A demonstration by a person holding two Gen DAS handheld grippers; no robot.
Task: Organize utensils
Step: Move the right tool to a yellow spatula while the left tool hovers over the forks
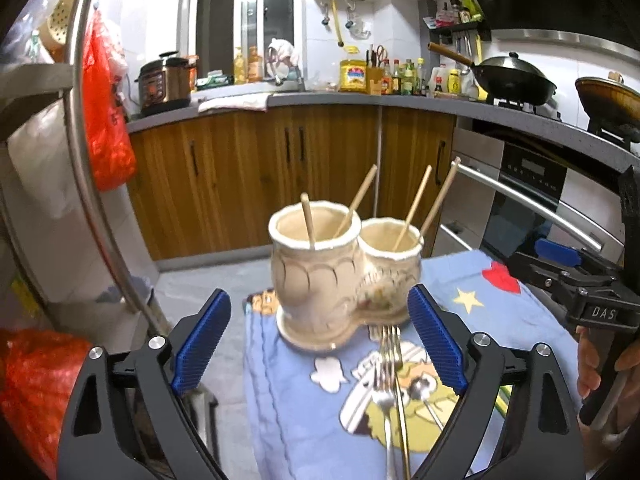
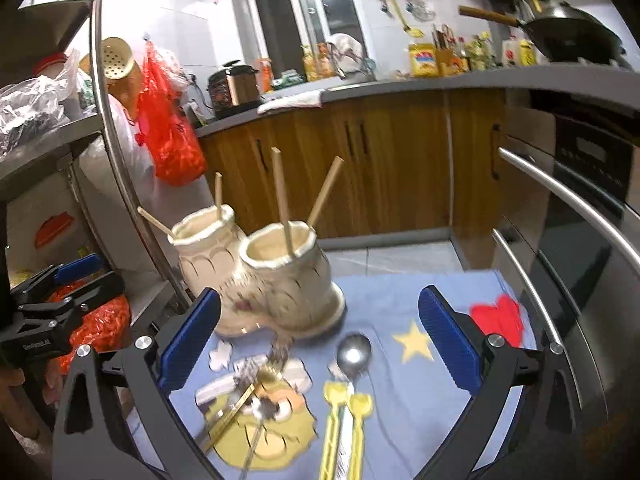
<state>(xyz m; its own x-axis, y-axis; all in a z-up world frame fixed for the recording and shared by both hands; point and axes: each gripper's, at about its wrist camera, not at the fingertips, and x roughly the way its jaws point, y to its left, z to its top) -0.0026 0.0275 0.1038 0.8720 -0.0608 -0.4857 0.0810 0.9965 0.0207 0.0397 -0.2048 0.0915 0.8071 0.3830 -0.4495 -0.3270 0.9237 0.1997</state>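
left gripper (image 1: 319, 334) jaws wide apart, twin ceramic holder (image 1: 320, 276) with chopsticks (image 1: 414, 208), forks (image 1: 386, 364) on blue cloth (image 1: 304, 420)

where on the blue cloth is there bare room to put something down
The freest patch is the right side of the blue cloth, around the yellow star and red heart, right of the metal spoon. The middle is crowded: forks lie below the double ceramic holder, and yellow spoons lie beside them. The holder fills the far left.

home kitchen | wok (image 1: 510, 76) on stove | wooden cabinets (image 1: 256, 168) | oven (image 1: 532, 200)
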